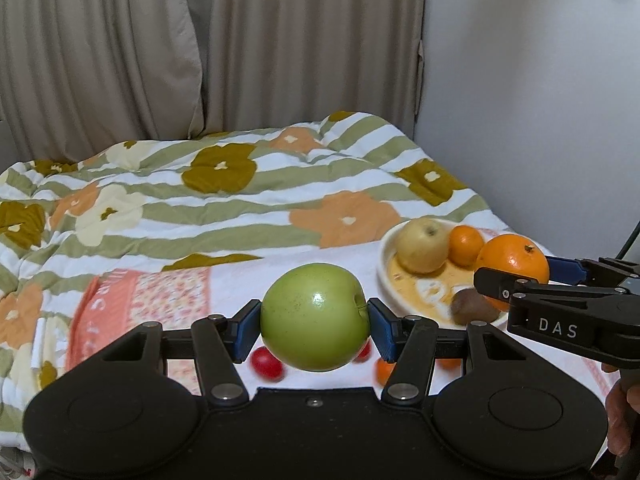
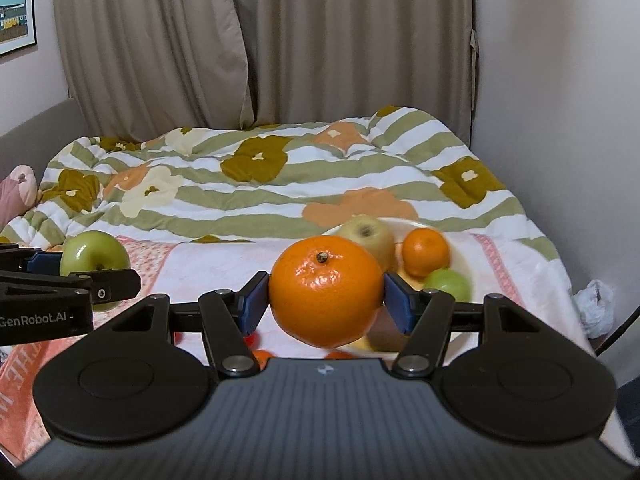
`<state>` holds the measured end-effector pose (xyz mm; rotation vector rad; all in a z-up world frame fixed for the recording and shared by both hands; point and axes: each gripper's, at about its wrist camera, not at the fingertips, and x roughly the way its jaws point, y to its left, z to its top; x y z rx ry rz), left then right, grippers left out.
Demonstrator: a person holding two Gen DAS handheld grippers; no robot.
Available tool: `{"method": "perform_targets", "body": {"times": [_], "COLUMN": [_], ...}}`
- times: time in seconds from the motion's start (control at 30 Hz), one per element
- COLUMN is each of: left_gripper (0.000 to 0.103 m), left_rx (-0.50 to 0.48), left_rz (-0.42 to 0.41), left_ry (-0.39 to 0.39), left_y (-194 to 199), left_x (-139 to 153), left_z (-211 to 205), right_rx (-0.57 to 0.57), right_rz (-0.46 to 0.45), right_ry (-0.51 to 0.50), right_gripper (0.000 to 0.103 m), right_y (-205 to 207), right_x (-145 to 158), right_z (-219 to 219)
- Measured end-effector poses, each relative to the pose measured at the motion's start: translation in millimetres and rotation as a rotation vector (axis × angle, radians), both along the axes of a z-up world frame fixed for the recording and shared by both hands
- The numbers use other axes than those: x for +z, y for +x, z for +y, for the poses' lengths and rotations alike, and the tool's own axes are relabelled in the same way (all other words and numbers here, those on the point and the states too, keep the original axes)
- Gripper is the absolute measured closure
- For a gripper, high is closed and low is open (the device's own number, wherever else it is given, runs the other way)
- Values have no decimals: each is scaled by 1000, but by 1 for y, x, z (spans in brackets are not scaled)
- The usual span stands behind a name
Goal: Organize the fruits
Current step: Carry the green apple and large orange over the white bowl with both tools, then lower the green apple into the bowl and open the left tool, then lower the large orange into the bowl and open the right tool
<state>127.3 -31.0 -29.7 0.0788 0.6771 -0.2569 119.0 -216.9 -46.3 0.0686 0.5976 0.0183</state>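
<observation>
left claw [image 1: 314,322]: your pads are clamped on the green apple [image 1: 315,316], held off the bed
right claw [image 2: 326,294]: clamped on the big orange [image 2: 326,290], also in the air
plate [image 1: 390,276]: far right on the bed, holds a yellow apple [image 1: 422,245], a small orange [image 1: 465,245], a kiwi [image 1: 474,307]
loose: red tomato [image 1: 267,364] under left claw
step: likely carrying both fruits to plate
next: find free spots, lower gently, then let go
</observation>
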Motion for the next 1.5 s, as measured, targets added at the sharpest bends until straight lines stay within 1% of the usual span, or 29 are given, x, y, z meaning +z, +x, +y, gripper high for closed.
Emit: {"method": "perform_targets", "body": {"times": [0.13, 0.27, 0.5, 0.67, 0.77, 0.93, 1.07, 1.13, 1.17, 1.27, 1.37, 1.5], "left_gripper": [42, 42, 42, 42, 42, 42, 41, 31, 22, 18, 8, 6], "left_rx": [-8, -16, -24, -30, -28, -30, -24, -21, -23, -30, -27, 11], "left_rz": [14, 31, 78, 117, 142, 164, 180, 153, 140, 112, 105, 95], "left_ry": [-5, -3, 11, 36, 50, 77, 70, 60, 63, 74, 59, 52], "left_y": [13, 32, 68, 90, 100, 110, 112, 109, 108, 104, 96, 83], "left_x": [-4, -14, -43, -66, -78, -88, -90, -85, -82, -75, -70, -62], "left_z": [-29, -58, -104, -130, -141, -154, -155, -152, -152, -149, -138, -123], "right_rx": [7, 22, 59, 76, 82, 96, 99, 98, 97, 100, 106, 122], "right_rz": [4, 12, 41, 58, 65, 74, 80, 81, 81, 81, 78, 75], "right_ry": [12, 11, 7, 10, 12, 14, 17, 20, 22, 27, 26, 23], "right_gripper": [27, 27, 27, 27, 27, 27, 27, 27, 27, 27, 27, 27], "right_y": [11, 26, 55, 74, 81, 87, 89, 88, 88, 88, 87, 88], "right_x": [3, 0, -17, -29, -35, -41, -44, -44, -44, -43, -40, -37], "right_z": [-34, -59, -99, -118, -126, -135, -138, -137, -137, -136, -132, -126]}}
